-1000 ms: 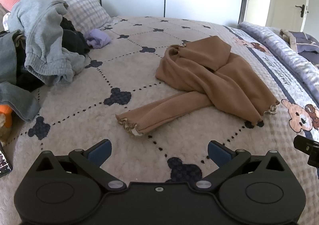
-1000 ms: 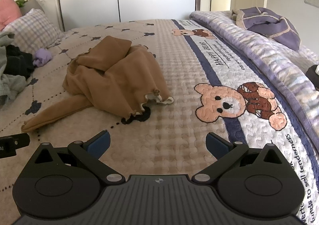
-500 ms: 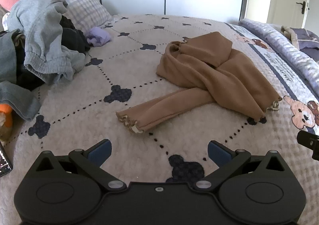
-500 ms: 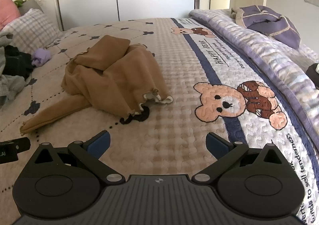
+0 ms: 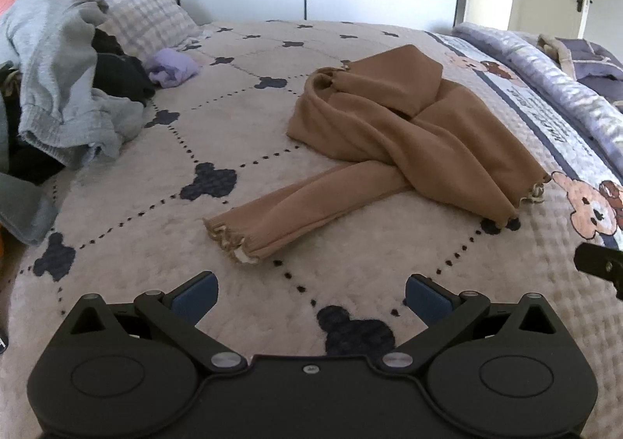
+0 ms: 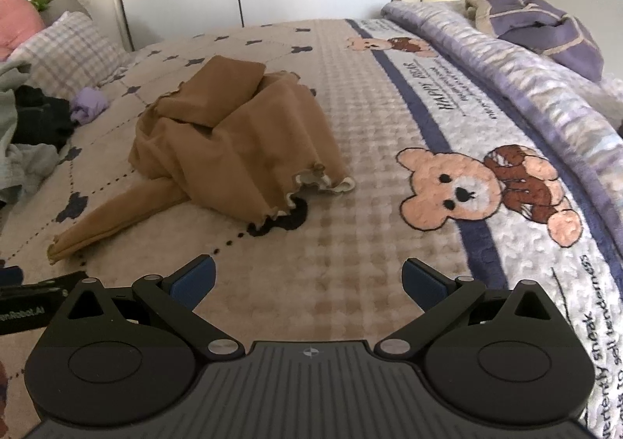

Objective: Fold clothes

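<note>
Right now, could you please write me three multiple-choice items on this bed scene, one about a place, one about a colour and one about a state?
1. Where does the brown garment lie?
A. on the bedspread
B. on the pillow
C. in a gripper

2. What colour is the small bundle near the checked pillow?
A. red
B. purple
C. green

3. How does the left gripper stand?
A. shut on the garment
B. shut, empty
C. open, empty

Answers:
1 A: it sprawls on the bedspread mid-bed, one sleeve stretched toward the grippers.
2 B: the bundle is lilac-purple.
3 C: its fingers stand wide apart with only bedspread between them; the right gripper looks the same.
</note>
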A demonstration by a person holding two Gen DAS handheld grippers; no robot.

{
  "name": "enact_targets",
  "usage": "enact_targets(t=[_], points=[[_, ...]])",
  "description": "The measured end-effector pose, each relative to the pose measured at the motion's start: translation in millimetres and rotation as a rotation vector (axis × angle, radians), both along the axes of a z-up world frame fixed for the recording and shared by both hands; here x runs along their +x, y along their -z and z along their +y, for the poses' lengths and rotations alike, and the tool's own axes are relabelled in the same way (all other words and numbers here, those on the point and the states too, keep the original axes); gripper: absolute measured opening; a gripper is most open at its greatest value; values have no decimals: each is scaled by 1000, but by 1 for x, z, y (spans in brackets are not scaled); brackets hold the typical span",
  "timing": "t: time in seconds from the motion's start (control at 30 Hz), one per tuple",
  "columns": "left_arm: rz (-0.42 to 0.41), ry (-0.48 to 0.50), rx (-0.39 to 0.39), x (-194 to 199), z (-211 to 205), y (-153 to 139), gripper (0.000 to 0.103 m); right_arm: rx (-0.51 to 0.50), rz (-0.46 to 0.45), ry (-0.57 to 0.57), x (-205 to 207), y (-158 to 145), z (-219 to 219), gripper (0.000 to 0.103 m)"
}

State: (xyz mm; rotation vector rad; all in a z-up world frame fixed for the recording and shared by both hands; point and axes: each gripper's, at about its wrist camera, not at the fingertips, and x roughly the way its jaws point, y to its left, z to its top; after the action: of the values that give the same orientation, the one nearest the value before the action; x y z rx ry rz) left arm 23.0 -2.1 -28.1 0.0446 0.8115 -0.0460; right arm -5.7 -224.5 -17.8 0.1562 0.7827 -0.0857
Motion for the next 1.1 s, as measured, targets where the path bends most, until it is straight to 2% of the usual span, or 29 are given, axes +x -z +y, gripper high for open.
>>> enact_targets(t=[0.23, 0.47, 0.63, 0.87, 1.1], points=[[23, 18, 27, 12, 0, 9, 102, -42, -4, -38, 19, 5, 15, 102], [51, 23, 49, 19, 5, 22, 102, -20, 12, -76, 37, 14, 18, 100], [85, 16, 41, 23, 11, 32, 102, 0, 35, -97, 52, 26, 20, 94], [123, 21, 65, 25, 10, 48, 102, -123, 9, -171, 67, 39, 41, 90], [83, 32, 44, 19, 15, 57, 102, -140, 2, -201, 81, 49, 41, 87]])
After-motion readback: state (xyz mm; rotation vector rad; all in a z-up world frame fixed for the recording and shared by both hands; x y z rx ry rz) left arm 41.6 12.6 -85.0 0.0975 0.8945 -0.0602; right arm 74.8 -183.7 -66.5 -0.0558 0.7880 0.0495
